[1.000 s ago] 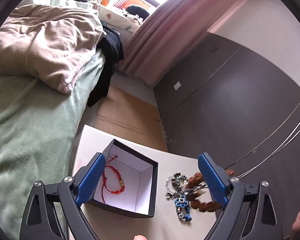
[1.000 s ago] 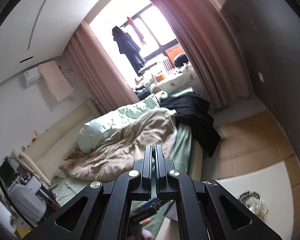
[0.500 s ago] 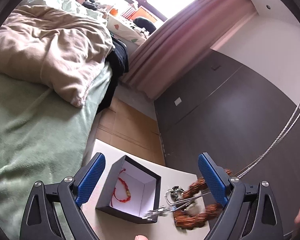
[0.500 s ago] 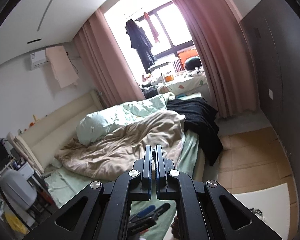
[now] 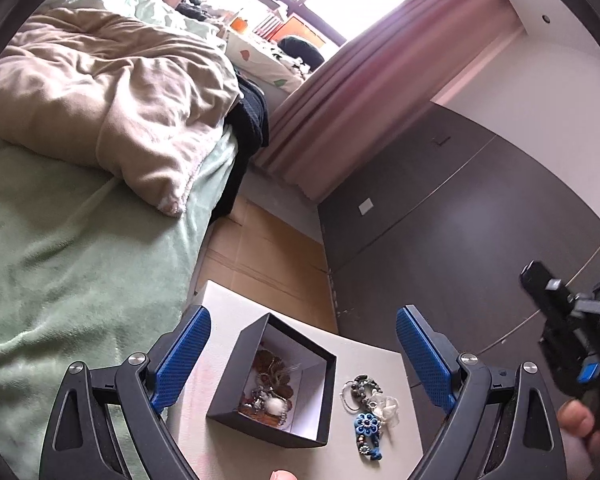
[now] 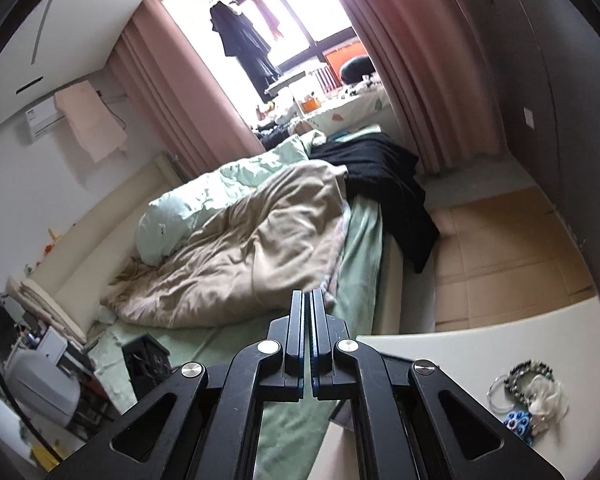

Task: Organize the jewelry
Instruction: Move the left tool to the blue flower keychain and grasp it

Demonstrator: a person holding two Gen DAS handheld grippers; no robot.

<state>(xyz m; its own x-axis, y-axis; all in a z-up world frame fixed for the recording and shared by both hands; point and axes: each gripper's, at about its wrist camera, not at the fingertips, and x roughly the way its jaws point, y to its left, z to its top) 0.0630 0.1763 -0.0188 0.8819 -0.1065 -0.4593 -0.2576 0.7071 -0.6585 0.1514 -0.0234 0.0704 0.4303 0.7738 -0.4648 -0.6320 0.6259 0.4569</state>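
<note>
Your left gripper (image 5: 302,354) is wide open — the black box (image 5: 274,384) (brown beads inside) sits between its fingers. Your right gripper (image 6: 309,340) is squeezed together, holding nothing — more jewelry (image 6: 530,398) lies to its right.

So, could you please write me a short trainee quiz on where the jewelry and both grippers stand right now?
1. True or false: the left gripper has its jaws wide apart.
2. Where does the blue flower piece lie? A) inside the black box B) on the white table beside the box C) on the bed
3. Fill in: the right gripper has its jaws ____.

Key: 1 true; 2 B; 3 shut.
</note>
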